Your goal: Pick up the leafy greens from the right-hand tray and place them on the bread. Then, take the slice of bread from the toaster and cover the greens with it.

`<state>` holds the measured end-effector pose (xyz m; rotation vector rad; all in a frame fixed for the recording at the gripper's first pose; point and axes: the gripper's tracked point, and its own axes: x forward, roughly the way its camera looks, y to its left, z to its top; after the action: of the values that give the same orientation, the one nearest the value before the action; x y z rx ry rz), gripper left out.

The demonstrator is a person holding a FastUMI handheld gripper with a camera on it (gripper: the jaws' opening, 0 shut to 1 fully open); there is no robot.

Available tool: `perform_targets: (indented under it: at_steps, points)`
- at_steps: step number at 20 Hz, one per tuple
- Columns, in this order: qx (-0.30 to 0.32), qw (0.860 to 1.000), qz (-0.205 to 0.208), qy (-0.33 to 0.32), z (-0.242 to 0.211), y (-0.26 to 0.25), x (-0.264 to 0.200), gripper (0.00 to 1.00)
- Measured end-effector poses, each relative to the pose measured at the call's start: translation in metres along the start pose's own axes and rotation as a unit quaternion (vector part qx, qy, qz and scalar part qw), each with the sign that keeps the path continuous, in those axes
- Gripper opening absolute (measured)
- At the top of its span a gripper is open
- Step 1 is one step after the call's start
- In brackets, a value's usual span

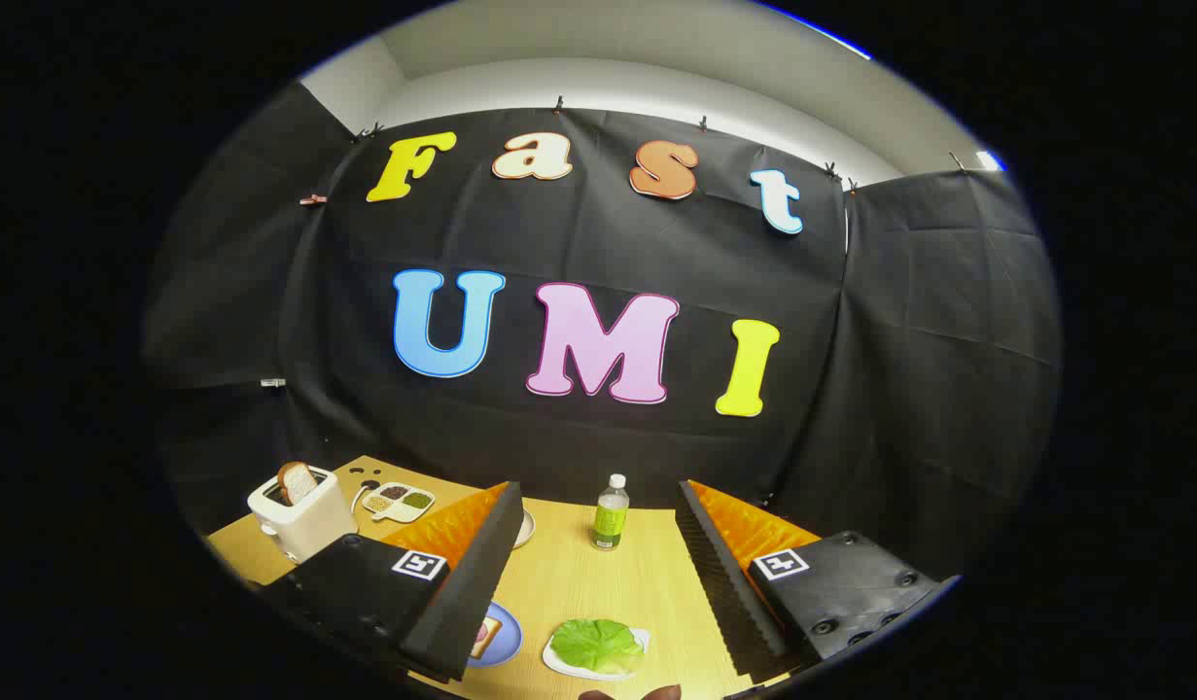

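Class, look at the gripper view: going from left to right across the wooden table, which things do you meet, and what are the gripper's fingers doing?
toaster with a bread slice → sectioned dish → blue plate with bread → leafy greens on a white tray → bottle. The gripper is open, fingers spread either side of the greens.

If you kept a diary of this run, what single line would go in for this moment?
stage: start | gripper: open, holding nothing | green leafy lettuce: on white tray, between fingers | brown bread slice: upright in white toaster | next: probably lower onto lettuce
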<state>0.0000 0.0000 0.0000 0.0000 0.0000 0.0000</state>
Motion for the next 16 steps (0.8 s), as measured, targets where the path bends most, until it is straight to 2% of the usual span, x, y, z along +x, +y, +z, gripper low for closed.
perform_targets:
  at_steps: [11,16]
  points:
    - [-0.008,1.0,0.009,0.005,-0.005,-0.009,0.004,0.98]
    - [-0.033,0.998,0.046,0.021,-0.018,-0.015,0.014,0.98]
